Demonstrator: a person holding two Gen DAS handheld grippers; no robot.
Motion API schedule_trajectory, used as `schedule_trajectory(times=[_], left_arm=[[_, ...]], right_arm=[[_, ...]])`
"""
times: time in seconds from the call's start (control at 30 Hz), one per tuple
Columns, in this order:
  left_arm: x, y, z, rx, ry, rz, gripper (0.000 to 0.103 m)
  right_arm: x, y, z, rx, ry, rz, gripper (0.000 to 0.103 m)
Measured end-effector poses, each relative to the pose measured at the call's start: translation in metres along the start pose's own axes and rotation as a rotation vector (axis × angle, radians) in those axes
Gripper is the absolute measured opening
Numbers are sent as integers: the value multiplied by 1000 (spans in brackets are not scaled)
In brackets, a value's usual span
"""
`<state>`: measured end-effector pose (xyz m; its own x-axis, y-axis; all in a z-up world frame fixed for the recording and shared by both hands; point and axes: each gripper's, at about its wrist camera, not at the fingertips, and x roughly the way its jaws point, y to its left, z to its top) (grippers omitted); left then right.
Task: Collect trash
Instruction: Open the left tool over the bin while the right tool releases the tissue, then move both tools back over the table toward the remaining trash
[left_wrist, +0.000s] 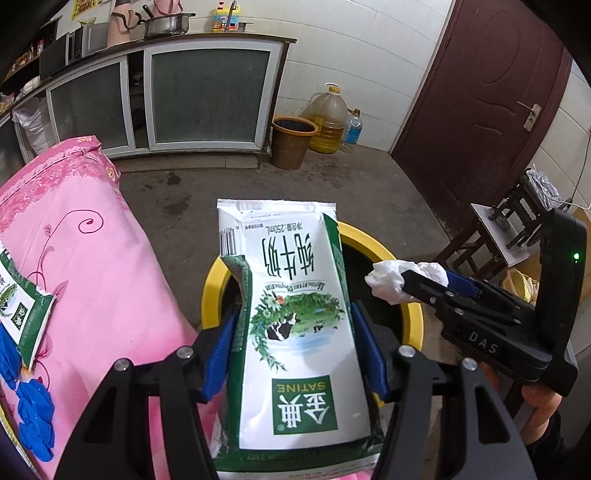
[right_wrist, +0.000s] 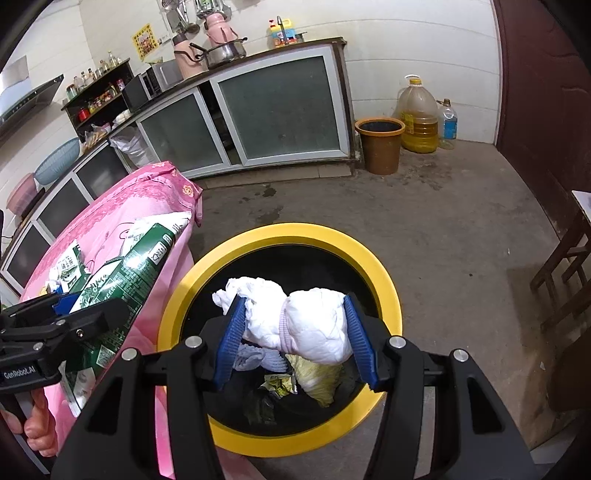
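Observation:
My left gripper is shut on a flattened white-and-green milk carton, held upright in front of the yellow-rimmed bin. In the right wrist view the same gripper and carton sit at the left, over the pink cloth. My right gripper is shut on a crumpled white tissue wad directly above the bin's opening. Trash lies inside the bin. From the left wrist view, the right gripper holds the tissue over the bin's right rim.
A pink cloth-covered surface stands left of the bin, with more cartons and blue gloves on it. A brown bucket, an oil jug and a cabinet line the far wall. A wooden stool stands to the right.

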<state>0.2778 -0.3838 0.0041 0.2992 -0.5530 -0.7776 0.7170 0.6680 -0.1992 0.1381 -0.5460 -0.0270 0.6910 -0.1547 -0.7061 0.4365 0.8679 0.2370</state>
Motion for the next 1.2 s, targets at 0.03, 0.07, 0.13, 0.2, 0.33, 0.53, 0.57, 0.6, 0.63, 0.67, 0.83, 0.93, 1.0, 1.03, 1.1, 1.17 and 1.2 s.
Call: schedule_trajectory(times=[0.03,0.07,0.13,0.2,0.33,0.53,0.57,0.6,0.63,0.67,0.83,0.93,1.0,1.03,1.1,1.17,1.2], left_arm=[[1,0,0,0,1,1,57],[3,0,0,-1,4,-2,57],[6,0,2,-5,7,-9,57],[9,-3,2,-6,6,-11,57],[9,-7,3,-23,-6,-13,57],[-6,3,6,-82,-59,-26,92],[-9,5,5,-92,-66,-29,95],[-13,8,4,-101,-73,-24,95],[-14,10,3,-106,-75,-22,95],[-18,13,1,-111,-78,-20,95],[-41,36,-14,-147,-110,18,95],[-58,51,-24,-164,-128,31,95],[-75,64,-32,-165,-148,65,95],[-84,70,-36,-166,-161,81,95],[-100,81,-42,-167,-180,97,95],[-122,95,-52,-168,-205,128,95],[-130,101,-55,-170,-212,141,95]], right_arm=[[1,-1,1,1,1,-2,51],[2,-2,1,2,4,-5,51],[4,-2,1,6,11,-8,51],[5,-3,1,11,17,-13,51],[9,-2,4,21,40,-22,57],[8,-10,7,49,47,-60,68],[7,-12,7,56,48,-61,69],[5,-14,7,61,47,-64,69],[2,-16,6,64,43,-63,69],[-1,-16,5,65,39,-59,70],[-16,-8,-2,32,15,-18,70],[-24,2,-7,9,-5,13,70],[-28,11,-8,-9,-19,32,70],[-30,15,-8,-13,-27,40,70],[-34,26,-8,-27,-43,59,70],[-39,40,-7,-47,-62,84,70],[-40,46,-6,-57,-64,93,71]])
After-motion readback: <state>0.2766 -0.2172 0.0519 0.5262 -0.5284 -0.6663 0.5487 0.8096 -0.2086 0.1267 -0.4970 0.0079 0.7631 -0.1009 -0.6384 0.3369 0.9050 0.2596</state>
